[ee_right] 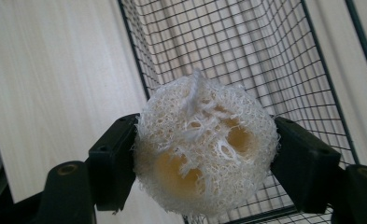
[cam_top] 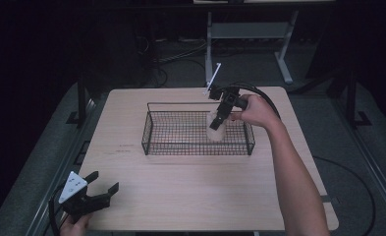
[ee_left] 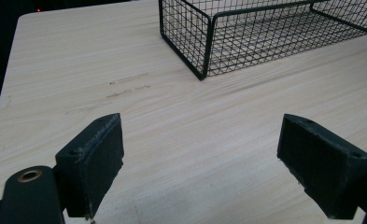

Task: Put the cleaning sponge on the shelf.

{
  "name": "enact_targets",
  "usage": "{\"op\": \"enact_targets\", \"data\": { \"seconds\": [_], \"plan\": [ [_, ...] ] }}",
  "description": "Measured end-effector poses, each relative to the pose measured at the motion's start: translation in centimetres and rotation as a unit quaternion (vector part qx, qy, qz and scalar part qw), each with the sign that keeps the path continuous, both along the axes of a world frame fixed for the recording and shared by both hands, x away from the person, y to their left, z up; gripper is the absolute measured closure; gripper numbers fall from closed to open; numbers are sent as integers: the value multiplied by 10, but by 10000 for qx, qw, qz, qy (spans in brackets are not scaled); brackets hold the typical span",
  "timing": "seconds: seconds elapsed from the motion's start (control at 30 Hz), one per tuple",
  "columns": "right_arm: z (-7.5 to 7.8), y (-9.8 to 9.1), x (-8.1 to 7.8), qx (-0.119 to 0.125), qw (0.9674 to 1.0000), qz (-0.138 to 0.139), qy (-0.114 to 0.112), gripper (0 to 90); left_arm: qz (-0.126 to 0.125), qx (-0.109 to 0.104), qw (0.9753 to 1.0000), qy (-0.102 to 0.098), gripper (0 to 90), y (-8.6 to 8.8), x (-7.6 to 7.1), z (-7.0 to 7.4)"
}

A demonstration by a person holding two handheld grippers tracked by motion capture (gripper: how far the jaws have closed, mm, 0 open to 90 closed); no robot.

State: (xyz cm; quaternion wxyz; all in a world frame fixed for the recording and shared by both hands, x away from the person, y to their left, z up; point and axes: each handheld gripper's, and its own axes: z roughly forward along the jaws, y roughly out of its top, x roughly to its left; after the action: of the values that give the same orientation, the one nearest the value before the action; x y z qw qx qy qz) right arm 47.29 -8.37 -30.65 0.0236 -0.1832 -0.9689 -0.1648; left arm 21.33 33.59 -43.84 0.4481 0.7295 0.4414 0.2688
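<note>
The right tool clamps a round, fibrous, cream loofah sponge over the black wire-mesh basket; the left tool gapes empty above the pale wood-grain tabletop.

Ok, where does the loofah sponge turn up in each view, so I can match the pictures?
High view: loofah sponge right of centre, held by the right tongs over the wire basket.
Left gripper view: not in it.
Right gripper view: sponge centre, clamped between both jaws.
Shared landmark: the black wire basket.
</note>
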Motion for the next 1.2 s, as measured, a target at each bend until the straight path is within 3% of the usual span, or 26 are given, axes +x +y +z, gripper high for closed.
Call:
{"op": "enact_targets", "data": {
  "seconds": [0.37,0.6,0.73,0.87,0.97,1.2],
  "plan": [
    [-14,-1,17,-29,9997,-234,56,279,2,-4,10000,14,138,-1,0,0],
    [-30,7,22,-259,9993,-245,86,279,-8,-42,10000,23,138,-2,-1,-1],
    [-39,10,23,-317,9991,-262,54,278,-14,-35,10000,30,138,-2,0,-2],
    [-47,8,24,-204,9992,-330,135,278,-17,-41,10000,27,138,-1,-1,-1],
    [-54,10,22,-359,9988,-295,167,277,-22,-41,10000,39,138,-1,-1,-2],
    [-60,7,22,-282,9988,-376,160,277,-23,-19,10000,45,138,-3,0,-2]
  ]
}}
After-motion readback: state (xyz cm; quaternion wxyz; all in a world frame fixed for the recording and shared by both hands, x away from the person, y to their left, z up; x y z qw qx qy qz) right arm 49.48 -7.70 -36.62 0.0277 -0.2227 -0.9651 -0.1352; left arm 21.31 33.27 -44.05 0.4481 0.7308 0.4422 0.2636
